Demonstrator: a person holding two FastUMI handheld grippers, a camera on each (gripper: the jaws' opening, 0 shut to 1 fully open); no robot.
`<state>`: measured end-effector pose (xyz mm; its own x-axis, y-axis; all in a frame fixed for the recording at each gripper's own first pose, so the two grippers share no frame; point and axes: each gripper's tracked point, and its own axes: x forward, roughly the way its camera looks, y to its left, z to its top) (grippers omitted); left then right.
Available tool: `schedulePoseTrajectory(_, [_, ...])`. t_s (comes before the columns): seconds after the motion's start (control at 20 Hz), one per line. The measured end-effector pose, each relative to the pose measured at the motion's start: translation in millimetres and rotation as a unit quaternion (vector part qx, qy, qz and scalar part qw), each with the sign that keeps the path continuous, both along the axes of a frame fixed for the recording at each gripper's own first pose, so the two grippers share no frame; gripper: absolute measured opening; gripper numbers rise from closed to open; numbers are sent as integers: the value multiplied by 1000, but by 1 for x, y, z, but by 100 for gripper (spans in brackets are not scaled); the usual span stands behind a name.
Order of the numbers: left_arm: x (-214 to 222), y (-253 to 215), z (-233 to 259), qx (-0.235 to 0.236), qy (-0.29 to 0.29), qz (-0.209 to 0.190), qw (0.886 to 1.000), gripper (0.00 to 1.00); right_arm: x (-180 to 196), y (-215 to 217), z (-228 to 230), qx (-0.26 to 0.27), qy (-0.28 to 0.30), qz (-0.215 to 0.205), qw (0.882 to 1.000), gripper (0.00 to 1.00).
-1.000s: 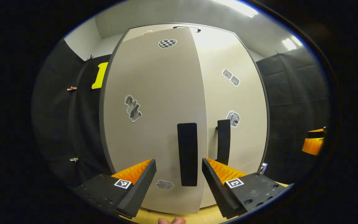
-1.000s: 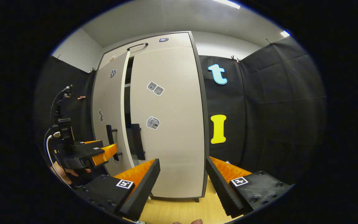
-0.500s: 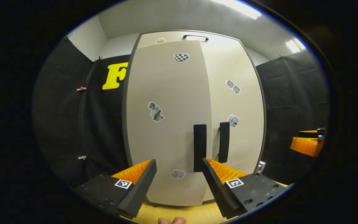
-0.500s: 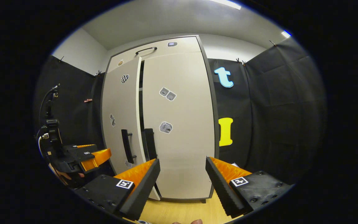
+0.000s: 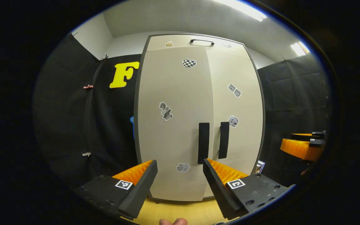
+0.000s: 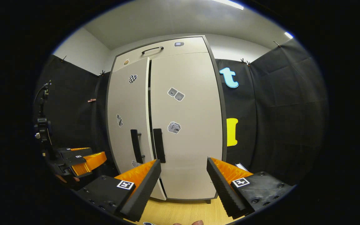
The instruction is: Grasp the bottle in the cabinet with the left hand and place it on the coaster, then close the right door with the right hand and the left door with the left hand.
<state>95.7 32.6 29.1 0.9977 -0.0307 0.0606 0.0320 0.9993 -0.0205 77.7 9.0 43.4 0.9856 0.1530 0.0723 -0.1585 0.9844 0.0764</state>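
Cabinet (image 5: 198,118) stands straight ahead on the wood floor (image 6: 186,212), right door (image 6: 189,125) flush, left door (image 6: 128,118) nearly shut with a thin dark gap beside it. Left gripper (image 5: 180,184) and right gripper (image 6: 183,184) hang before the cabinet, jaws wide apart, holding nothing.

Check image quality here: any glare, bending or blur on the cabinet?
Left gripper view: ceiling light blows out white, cabinet evenly lit and sharp, its edges bowed by the fisheye. Right gripper view: cabinet also bowed and sharp, no glare on the doors.
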Motion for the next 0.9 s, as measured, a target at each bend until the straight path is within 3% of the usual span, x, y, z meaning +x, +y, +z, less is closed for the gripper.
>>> schedulePoseTrajectory(0.9, [-17, 2, -8, 9, 10, -1, 1000, 94, -5, 4, -5, -7, 3, -1, 1000, 97])
